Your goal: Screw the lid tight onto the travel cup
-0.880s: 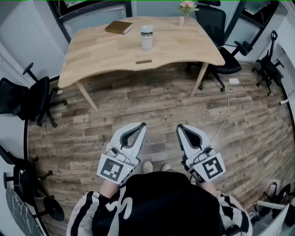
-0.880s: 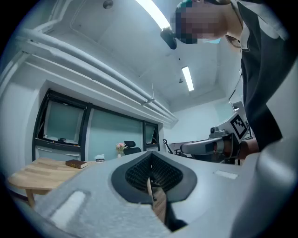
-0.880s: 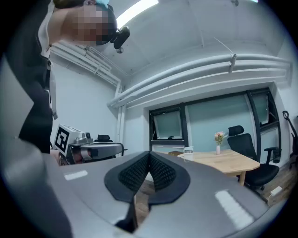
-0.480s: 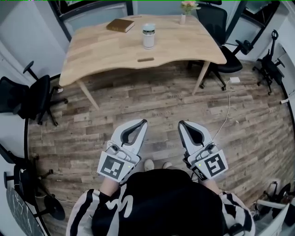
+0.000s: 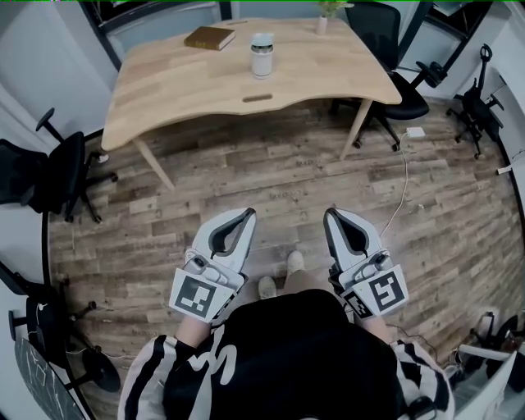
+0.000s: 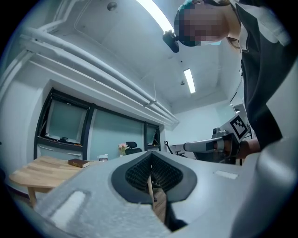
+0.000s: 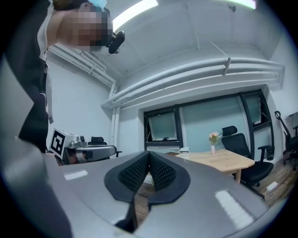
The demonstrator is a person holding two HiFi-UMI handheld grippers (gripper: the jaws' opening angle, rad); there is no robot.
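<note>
A white travel cup (image 5: 261, 56) with a grey lid on top stands upright near the far middle of the wooden table (image 5: 189, 90). It shows small in the left gripper view as the cup (image 6: 103, 158) and in the right gripper view as the cup (image 7: 184, 150). Both grippers hang over the plank floor, well short of the table. My left gripper (image 5: 250, 212) is shut with nothing in it. My right gripper (image 5: 328, 212) is shut and empty too. The jaws of each meet tip to tip.
A brown book (image 5: 209, 38) lies at the table's far left and a small vase of flowers (image 5: 322, 18) at its far right. Black office chairs (image 5: 399, 74) stand right of the table, another chair (image 5: 45, 176) at the left. A white cable (image 5: 404, 184) trails over the floor.
The table and cup have slid a little up the head view. Both grippers have shifted slightly, the right one lower and to the right. Jaws unchanged.
</note>
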